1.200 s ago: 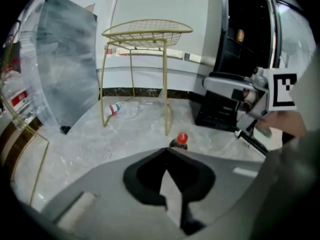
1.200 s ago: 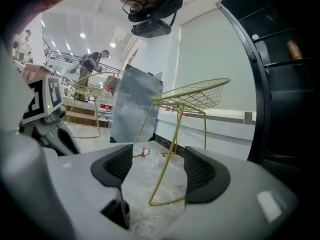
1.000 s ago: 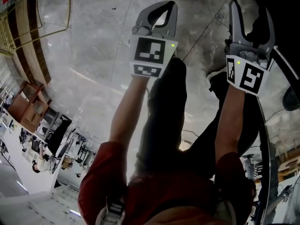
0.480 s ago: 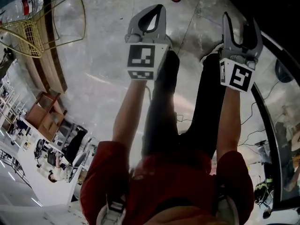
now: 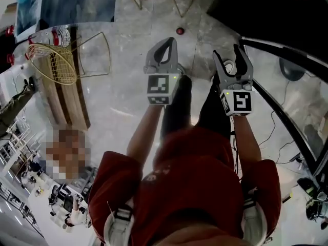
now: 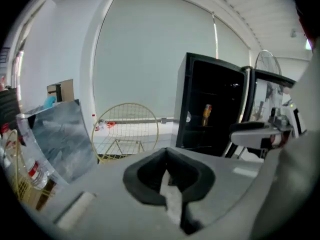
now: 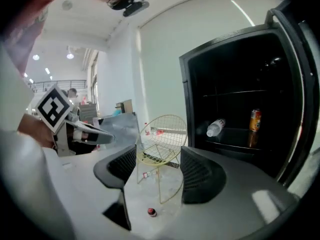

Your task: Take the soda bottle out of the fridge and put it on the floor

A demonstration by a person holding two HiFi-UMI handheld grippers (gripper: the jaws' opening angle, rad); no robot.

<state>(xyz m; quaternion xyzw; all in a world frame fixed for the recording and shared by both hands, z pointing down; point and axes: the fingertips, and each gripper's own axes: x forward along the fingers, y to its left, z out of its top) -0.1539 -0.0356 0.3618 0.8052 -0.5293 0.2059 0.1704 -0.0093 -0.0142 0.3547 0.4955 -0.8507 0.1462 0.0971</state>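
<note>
The black fridge (image 7: 235, 99) stands open ahead in the right gripper view. On its shelf a clear plastic bottle (image 7: 215, 127) lies on its side, and an orange can (image 7: 255, 120) stands to the right of it. The can (image 6: 206, 115) also shows in the left gripper view. My right gripper (image 7: 157, 156) is open and holds nothing, well short of the fridge. My left gripper (image 6: 167, 151) has its tips together with nothing between them. In the head view both grippers, left (image 5: 166, 42) and right (image 5: 233, 55), are held out side by side high above the floor.
A gold wire chair (image 7: 162, 144) stands on the marble floor between me and the fridge. A small red cap (image 5: 180, 31) lies on the floor before it. A second wire chair (image 5: 56, 60) and bottles (image 5: 54, 36) are at the left. Cables (image 5: 287, 137) trail at the right.
Both grippers have risen well above the floor, which looks farther away. The red cap has shrunk in view, and the wire chairs and fridge have come into the head view.
</note>
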